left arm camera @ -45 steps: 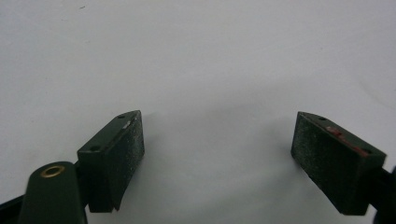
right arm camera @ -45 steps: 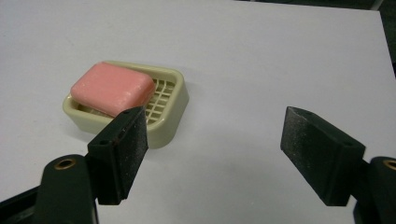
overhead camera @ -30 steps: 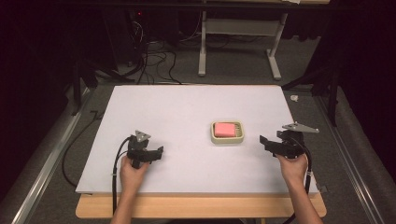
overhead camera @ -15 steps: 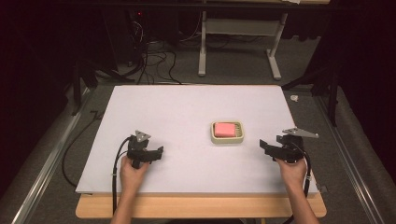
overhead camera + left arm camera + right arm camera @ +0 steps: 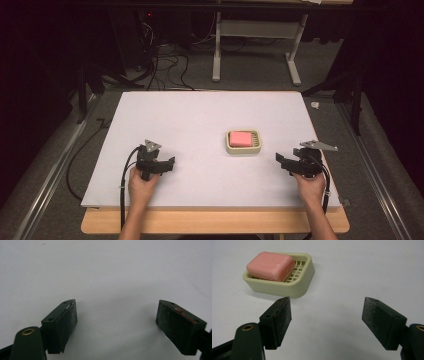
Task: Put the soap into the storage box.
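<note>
Pink soap (image 5: 241,138) sits in its cream dish (image 5: 243,150) right of centre frame, untouched. Since a second ago the right gripper (image 5: 281,159) has edged leftward toward it; both grippers' jaws stay spread, left gripper (image 5: 171,162) idle.

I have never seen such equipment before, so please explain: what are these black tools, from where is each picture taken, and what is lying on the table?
A person sits at a table with a white top and holds a hand tool in each hand. Each tool is a gripper with two black jaws.

The high view looks down from above: the left gripper is near the front left, the right gripper near the front right.

The other two pictures come from small cameras riding on the grippers, looking along their jaws. Both grippers are open and hold nothing.

On the table stands a cream soap dish with a pink soap bar lying in it. The right gripper view shows it just ahead.
</note>
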Demonstrator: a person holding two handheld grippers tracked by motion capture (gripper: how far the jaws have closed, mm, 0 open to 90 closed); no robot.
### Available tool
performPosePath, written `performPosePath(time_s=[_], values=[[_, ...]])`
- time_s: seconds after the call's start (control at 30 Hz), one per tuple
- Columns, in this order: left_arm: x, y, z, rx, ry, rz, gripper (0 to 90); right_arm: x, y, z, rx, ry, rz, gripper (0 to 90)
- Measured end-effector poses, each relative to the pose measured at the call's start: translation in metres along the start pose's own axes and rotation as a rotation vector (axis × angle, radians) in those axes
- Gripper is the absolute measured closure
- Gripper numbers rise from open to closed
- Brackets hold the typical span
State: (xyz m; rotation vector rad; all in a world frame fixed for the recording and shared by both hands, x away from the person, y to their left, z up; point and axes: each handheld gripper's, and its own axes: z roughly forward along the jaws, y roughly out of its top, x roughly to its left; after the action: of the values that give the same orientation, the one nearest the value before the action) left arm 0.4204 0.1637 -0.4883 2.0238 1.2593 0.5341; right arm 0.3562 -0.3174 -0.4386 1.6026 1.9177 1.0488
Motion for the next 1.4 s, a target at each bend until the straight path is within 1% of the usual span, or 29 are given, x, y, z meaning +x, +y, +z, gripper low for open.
performPosePath(time_s=[0.37, 0.4, 0.7, 0.77, 1.03, 1.4], values=[[0.0, 0.0, 0.0, 0.0, 0.0, 0.0, 17.7, 0.001, -0.01, 0.008, 0.019, 0.009, 0.009, 24.5], [0.0, 0.0, 0.0, 0.0, 0.0, 0.0, 17.7, 0.001, -0.012, 0.01, 0.022, 0.009, 0.015, 24.4], [0.0, 0.0, 0.0, 0.0, 0.0, 0.0, 17.7, 0.003, -0.015, 0.014, 0.034, 0.008, 0.006, 24.5], [0.0, 0.0, 0.0, 0.001, 0.0, 0.0, 17.7, 0.004, -0.016, 0.016, 0.037, 0.001, -0.004, 24.5], [0.0, 0.0, 0.0, 0.0, 0.0, 0.0, 17.7, 0.007, -0.02, 0.024, 0.057, -0.015, -0.012, 24.6], [0.0, 0.0, 0.0, 0.0, 0.0, 0.0, 17.7, 0.011, -0.022, 0.032, 0.061, -0.033, -0.027, 24.6]])
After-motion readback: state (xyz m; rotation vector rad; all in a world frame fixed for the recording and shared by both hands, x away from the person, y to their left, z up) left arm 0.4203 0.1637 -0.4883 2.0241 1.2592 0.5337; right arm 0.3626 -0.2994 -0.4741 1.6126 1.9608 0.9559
